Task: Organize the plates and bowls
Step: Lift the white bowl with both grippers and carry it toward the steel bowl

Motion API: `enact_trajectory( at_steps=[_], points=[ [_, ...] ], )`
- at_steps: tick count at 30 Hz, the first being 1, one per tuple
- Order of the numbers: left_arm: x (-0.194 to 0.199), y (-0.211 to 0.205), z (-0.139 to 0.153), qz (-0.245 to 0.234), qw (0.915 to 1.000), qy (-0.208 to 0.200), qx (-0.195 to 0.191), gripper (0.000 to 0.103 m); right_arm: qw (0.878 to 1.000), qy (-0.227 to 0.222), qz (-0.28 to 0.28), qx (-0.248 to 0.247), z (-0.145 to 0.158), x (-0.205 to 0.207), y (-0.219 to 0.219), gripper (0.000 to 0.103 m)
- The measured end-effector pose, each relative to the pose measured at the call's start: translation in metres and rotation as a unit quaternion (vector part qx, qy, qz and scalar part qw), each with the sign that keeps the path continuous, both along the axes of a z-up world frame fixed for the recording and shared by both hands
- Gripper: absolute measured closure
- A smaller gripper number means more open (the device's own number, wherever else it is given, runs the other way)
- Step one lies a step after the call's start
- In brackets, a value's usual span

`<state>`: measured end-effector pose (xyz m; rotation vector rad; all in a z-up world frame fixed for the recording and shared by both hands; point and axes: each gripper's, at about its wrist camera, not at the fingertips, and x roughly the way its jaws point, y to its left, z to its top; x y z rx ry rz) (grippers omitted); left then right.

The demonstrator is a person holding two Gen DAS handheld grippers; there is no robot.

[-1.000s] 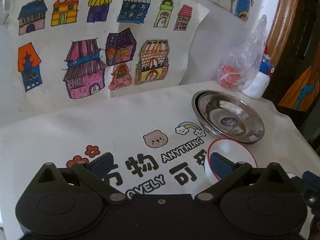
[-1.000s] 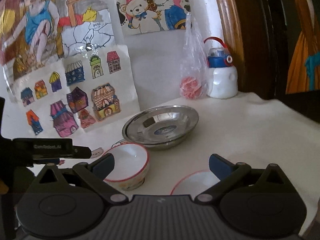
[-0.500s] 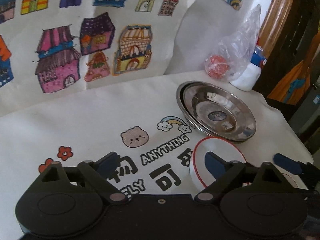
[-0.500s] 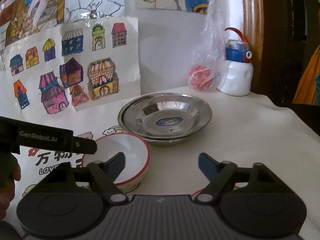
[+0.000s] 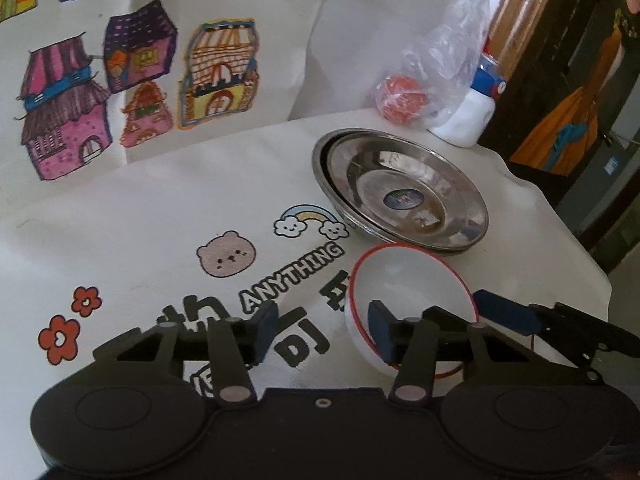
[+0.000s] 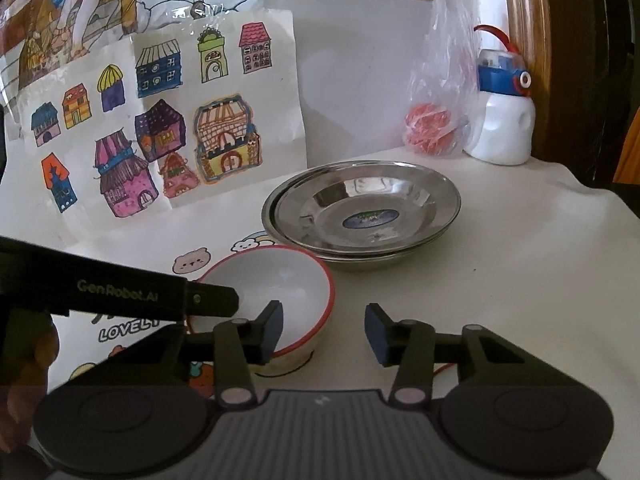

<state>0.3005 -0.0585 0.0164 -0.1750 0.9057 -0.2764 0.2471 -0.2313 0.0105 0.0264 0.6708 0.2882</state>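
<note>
A white bowl with a red rim [image 5: 416, 280] [image 6: 276, 276] stands on the printed cloth, just in front of stacked steel plates [image 5: 400, 192] [image 6: 360, 208]. My left gripper [image 5: 323, 332] is closing. Its right pad is inside the bowl, its left pad is outside, and the bowl's near-left wall is between them, untouched. My right gripper [image 6: 324, 330] is also closing, with only cloth and the bowl's right side between its pads. A sliver of a second red-rimmed dish [image 6: 444, 368] [image 5: 552, 356] shows under its right finger.
A clear plastic bag holding something red [image 6: 430, 132] and a white bottle with a blue cap [image 6: 504, 128] stand at the back by the wall. Drawings of houses [image 6: 160, 140] hang behind. The table's right edge [image 5: 592, 264] drops off beside the plates.
Both grippers have come forward and down toward the red-rimmed bowl, and both pairs of jaws have narrowed. The right gripper's finger now shows beside the bowl in the left wrist view.
</note>
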Motion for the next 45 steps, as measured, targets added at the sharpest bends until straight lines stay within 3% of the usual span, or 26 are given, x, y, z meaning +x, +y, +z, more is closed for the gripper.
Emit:
enact_trajectory(
  at_steps=[12,17,21,28,36,45],
  points=[
    [0.001,-0.01,0.001,-0.024,0.9997,0.001,-0.012,0.086,0.999,0.015,-0.006,0.028,-0.003,0.001,0.0,0.06],
    [0.002,-0.012,0.0,-0.027,0.9995,0.004,-0.015,0.086,1.0,0.015,-0.003,0.027,-0.003,-0.001,0.002,0.071],
    [0.004,-0.013,-0.003,-0.03,0.9993,0.01,-0.017,0.087,0.999,0.014,-0.004,0.03,-0.003,-0.002,0.002,0.072],
    [0.003,-0.013,-0.002,-0.026,0.9994,0.012,-0.019,0.089,0.999,0.017,-0.02,0.04,0.0,-0.001,-0.001,0.084],
    [-0.005,-0.015,0.008,-0.012,0.9999,-0.006,-0.008,0.089,0.999,-0.004,-0.029,0.046,0.013,-0.014,0.001,0.086],
    [-0.029,-0.011,0.039,-0.013,0.999,-0.04,-0.014,0.089,0.997,-0.04,-0.025,0.054,0.041,-0.045,0.002,0.086]
  ],
)
